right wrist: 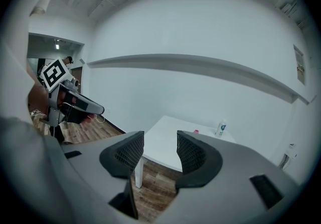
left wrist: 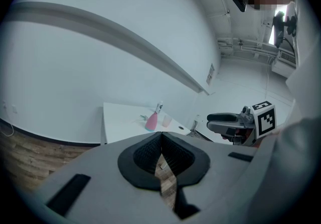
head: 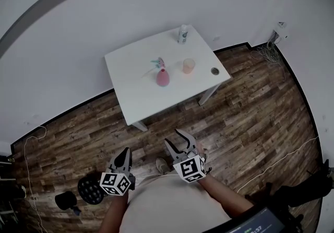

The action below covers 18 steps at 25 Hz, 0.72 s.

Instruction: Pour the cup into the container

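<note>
**Entry: approach stage, pour not begun**

1. Left tool point(head: 124, 156): well short of the desk point(head: 136, 83), over the wooden floor point(head: 250, 122). Its jaws are pressed together and pinch nothing.
2. Right tool point(head: 173, 137): also well short of the desk, just nearer to it than the left. Its jaws are spread and nothing is between them.
3. Pink container point(head: 163, 77): upright at the desk's middle, narrow-necked, with small coloured bits at its mouth.
4. Cup point(head: 188, 65): pale orange, upright on the desk's right half, near the container but not touching it.
5. Dark round spot point(head: 215, 71): at the desk's right corner. What it is cannot be told.
6. White bottle point(head: 182, 33): at the desk's far edge.

Step in hand, as judged: closing on the desk. The next move calls for bringing the spread right tool around the cup, with aim kept true for the narrow neck.
</note>
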### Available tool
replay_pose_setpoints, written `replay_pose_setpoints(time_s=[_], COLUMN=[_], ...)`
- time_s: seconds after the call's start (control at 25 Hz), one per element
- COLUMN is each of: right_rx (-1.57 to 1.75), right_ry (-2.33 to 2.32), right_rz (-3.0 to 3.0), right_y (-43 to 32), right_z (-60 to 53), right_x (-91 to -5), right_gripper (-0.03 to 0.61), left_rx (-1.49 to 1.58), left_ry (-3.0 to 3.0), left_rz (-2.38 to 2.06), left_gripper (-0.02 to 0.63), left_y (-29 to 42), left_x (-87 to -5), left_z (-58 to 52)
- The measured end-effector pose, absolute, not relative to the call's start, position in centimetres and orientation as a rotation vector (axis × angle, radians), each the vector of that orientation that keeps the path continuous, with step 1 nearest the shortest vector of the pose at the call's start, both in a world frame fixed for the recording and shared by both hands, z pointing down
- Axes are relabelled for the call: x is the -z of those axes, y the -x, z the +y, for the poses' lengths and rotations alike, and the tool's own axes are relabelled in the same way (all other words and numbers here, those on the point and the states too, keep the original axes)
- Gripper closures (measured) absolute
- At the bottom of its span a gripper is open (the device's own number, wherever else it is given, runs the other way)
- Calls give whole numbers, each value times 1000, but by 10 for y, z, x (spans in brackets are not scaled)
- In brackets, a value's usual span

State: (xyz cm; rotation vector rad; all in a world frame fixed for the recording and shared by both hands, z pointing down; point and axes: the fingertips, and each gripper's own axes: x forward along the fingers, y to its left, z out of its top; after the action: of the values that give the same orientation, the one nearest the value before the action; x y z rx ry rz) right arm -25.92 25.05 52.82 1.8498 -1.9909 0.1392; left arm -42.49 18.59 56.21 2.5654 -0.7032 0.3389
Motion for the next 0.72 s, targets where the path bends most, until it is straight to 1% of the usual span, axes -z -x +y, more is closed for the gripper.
replay_pose_setpoints(time_s=[0.72], right_rx=[-190], right_ry=[-1859], right_rz=[-1961], right_y=[254], right_z=[262], right_x=[-537], right_gripper=[390], left_rx=[-368], left_ry=[-2553], left_rz=[-674], left_gripper=[601], left_y=[418], left_x=[-570], left_z=[196])
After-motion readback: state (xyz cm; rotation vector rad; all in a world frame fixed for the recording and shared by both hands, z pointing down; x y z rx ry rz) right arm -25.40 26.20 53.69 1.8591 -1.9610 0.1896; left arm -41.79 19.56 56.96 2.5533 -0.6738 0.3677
